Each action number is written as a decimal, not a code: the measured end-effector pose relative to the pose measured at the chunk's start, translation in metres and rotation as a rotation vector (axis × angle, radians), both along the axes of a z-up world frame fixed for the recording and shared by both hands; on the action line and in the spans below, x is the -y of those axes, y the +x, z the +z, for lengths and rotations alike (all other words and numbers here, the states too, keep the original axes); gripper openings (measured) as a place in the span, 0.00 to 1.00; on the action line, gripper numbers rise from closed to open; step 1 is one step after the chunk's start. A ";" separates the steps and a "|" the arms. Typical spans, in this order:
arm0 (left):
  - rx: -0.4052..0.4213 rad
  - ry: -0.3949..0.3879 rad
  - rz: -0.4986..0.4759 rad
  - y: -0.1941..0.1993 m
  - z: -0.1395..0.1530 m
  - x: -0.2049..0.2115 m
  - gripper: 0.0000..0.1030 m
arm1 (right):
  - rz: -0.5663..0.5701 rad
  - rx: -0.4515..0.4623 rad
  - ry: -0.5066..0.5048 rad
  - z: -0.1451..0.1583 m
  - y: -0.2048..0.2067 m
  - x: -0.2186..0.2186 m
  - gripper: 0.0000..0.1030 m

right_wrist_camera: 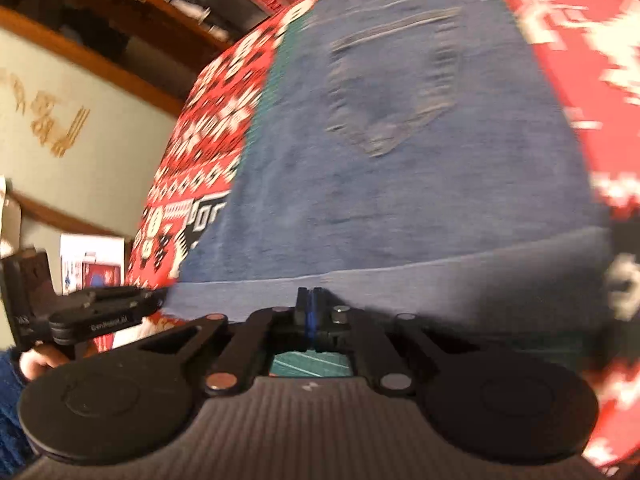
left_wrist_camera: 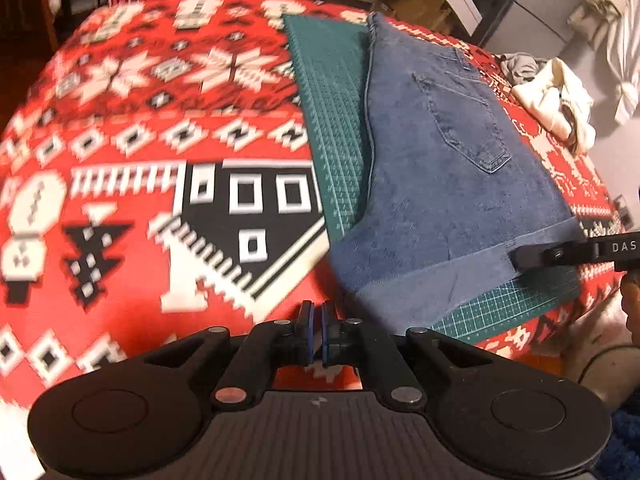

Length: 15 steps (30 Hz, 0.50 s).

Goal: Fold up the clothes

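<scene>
The letters "DAS" stand in white on the black body of the right gripper (left_wrist_camera: pixel 516 258), seen at the right edge of the left wrist view. In the right wrist view, the left gripper (right_wrist_camera: pixel 164 294), off to the left, carries small white lettering on its arm, too blurred to read.

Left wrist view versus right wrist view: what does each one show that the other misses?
Only the left wrist view shows a cream garment crumpled at the far right of the red patterned blanket, and the right tongs at the shorts' hem. Only the right wrist view shows the left tongs from the side, at the hem's left corner, and wooden shelves. Both show the denim shorts lying pocket-up on the green cutting mat.
</scene>
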State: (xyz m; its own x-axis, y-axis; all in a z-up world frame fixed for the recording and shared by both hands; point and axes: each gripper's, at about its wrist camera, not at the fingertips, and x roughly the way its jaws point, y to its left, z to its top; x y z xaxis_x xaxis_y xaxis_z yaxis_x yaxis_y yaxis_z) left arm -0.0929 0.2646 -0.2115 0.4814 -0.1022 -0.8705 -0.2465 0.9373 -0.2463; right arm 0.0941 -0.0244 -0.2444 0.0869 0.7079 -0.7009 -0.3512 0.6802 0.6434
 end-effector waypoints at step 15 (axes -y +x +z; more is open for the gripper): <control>0.166 -0.086 0.015 -0.001 0.049 0.009 0.03 | -0.330 -0.026 0.048 0.001 0.021 0.137 0.01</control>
State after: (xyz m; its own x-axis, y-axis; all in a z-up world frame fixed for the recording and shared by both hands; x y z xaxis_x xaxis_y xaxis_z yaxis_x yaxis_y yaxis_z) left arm -0.0940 0.2560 -0.1623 0.6194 -0.1648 -0.7676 -0.2099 0.9074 -0.3642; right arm 0.1155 -0.1616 -0.2438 0.2993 0.6771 -0.6723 -0.1006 0.7230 0.6835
